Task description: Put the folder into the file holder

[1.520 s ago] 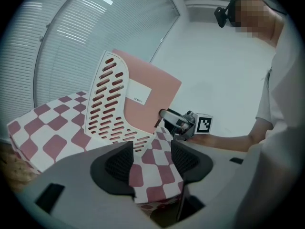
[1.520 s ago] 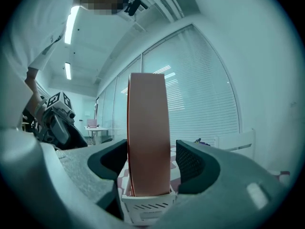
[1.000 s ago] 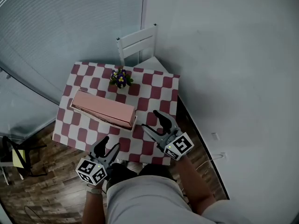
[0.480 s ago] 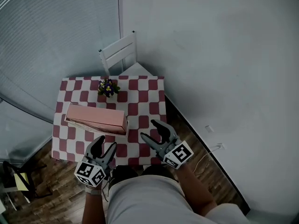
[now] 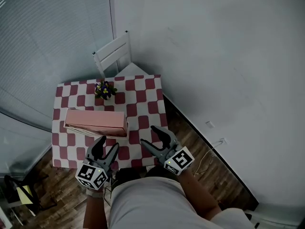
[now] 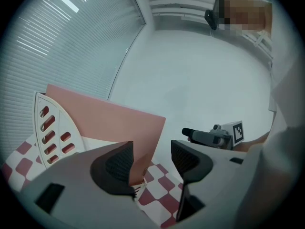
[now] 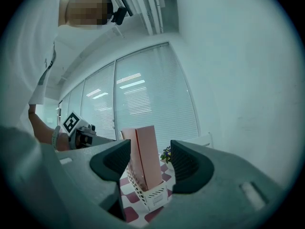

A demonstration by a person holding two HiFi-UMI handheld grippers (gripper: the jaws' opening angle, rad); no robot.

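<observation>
A pink folder (image 5: pixel 95 120) stands in a white perforated file holder (image 5: pixel 89 133) on the red-and-white checked table (image 5: pixel 143 104). My left gripper (image 5: pixel 107 144) hovers open at the table's near edge, short of the holder, nothing between its jaws. My right gripper (image 5: pixel 148 136) hangs at the near right corner; its jaws are closing on empty air. In the left gripper view the folder (image 6: pixel 109 123) rises behind the holder's slotted end (image 6: pixel 50 128). The right gripper view shows the folder (image 7: pixel 145 156) upright in the holder (image 7: pixel 152 194), well beyond the jaws.
A small pot of purple and yellow flowers (image 5: pixel 104 89) sits at the table's far side. A white chair (image 5: pixel 112 56) stands behind the table against the blinds and wall corner. Wooden floor (image 5: pixel 190 132) runs to the right of the table.
The table now sits lower and further left in the head view. Both grippers have drawn back from it towards the person's body. The right jaws have narrowed a little.
</observation>
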